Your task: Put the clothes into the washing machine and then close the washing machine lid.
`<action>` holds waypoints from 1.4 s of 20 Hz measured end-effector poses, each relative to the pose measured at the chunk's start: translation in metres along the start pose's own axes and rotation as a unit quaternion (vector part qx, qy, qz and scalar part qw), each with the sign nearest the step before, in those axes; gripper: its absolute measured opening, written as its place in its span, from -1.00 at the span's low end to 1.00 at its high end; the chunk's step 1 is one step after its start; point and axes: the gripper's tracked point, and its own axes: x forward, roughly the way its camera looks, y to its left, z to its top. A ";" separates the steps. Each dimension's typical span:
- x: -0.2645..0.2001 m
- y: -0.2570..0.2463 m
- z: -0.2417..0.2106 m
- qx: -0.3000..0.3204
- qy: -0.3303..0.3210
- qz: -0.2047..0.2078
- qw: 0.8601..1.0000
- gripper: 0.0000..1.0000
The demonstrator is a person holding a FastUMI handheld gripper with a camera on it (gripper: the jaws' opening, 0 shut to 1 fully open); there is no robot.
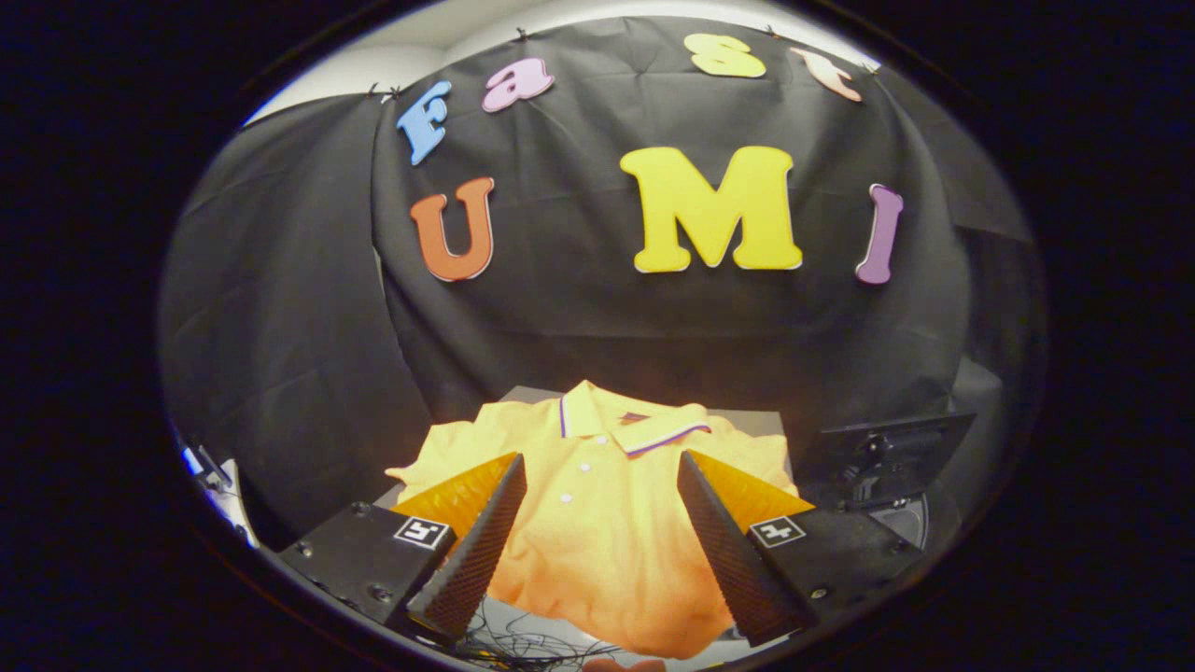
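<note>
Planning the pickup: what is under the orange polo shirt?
The orange polo shirt lies spread on a grey surface, bare at its far corners. Anything beneath the fabric is covered. The open tongs hover over it.

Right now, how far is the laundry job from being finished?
Nothing looks done yet. The orange polo shirt lies spread flat on the table, ungrasped. The gripper hovers open above it, fingers apart. Left: grasp the shirt, put it in the washing machine, close the lid.

One orange polo shirt [597, 523] is lying between and beyond the hand-held gripper's [602, 485] two spread fingers [476, 551].
</note>
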 end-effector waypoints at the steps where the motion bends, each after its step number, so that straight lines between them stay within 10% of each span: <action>1: 0.014 0.005 -0.002 -0.009 0.009 -0.003 1.000 1.00; 10: 0.075 0.022 -0.069 -0.027 0.172 -0.009 0.985 1.00; 23: 0.081 0.031 -0.068 -0.048 0.192 0.023 0.980 1.00; 25: 0.075 0.036 -0.067 -0.040 0.188 0.040 0.981 0.55; 28: 0.085 0.034 -0.067 -0.003 0.181 0.055 0.982 -0.84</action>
